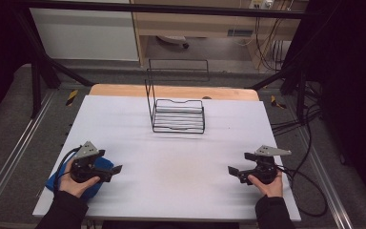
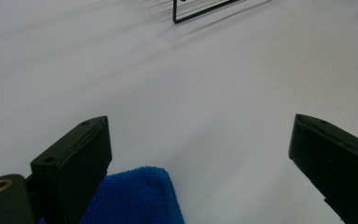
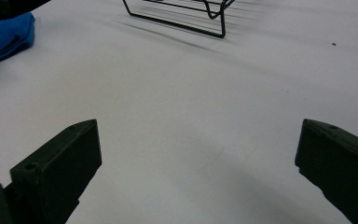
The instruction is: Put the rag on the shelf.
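Your left tool (image 1: 116, 170) hovers spread over the blue cloth (image 1: 106, 164). Your right tool (image 1: 233, 171) is spread, pinching nothing, above the table (image 1: 181, 157).

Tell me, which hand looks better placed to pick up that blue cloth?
Probably the left. The left gripper sits right over the blue cloth, jaws open, with the cloth's corner beside one of them. The right gripper is across the table, far from it.
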`<action>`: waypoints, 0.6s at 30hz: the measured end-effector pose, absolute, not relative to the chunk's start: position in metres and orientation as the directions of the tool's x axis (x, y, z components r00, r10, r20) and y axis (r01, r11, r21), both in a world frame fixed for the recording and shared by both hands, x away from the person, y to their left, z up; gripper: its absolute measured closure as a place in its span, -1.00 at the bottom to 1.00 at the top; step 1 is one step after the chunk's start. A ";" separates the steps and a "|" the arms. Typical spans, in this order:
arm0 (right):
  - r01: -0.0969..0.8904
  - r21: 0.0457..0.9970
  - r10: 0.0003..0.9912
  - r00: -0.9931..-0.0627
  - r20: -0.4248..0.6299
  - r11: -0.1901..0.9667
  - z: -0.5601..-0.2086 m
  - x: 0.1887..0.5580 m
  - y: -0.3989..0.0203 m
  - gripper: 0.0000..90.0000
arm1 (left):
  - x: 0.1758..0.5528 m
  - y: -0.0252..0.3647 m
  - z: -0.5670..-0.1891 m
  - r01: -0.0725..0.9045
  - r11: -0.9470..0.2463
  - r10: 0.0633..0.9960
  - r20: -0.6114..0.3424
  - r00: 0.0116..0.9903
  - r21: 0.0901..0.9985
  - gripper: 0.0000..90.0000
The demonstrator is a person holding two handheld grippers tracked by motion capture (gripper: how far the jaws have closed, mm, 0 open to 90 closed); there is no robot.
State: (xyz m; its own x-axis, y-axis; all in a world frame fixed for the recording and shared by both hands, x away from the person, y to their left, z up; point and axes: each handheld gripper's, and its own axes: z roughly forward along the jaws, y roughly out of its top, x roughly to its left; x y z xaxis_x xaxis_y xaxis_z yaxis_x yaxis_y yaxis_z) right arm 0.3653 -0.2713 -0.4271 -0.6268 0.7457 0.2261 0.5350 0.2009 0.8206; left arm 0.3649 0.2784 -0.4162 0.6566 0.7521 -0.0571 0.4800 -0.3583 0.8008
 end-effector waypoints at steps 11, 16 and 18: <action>0.540 0.816 0.751 -0.622 0.220 0.208 -0.427 0.366 -0.271 -0.98 | 0.361 0.279 -0.412 0.492 -0.370 0.764 -0.042 0.643 0.788 -0.68; 0.545 0.813 0.753 -0.618 0.225 0.204 -0.427 0.365 -0.270 -0.98 | 0.359 0.282 -0.412 0.517 -0.391 0.790 -0.011 0.614 0.762 -0.54; 0.543 0.814 0.752 -0.620 0.223 0.206 -0.427 0.365 -0.270 -0.98 | 0.359 0.282 -0.413 0.521 -0.395 0.794 -0.004 0.608 0.756 -0.46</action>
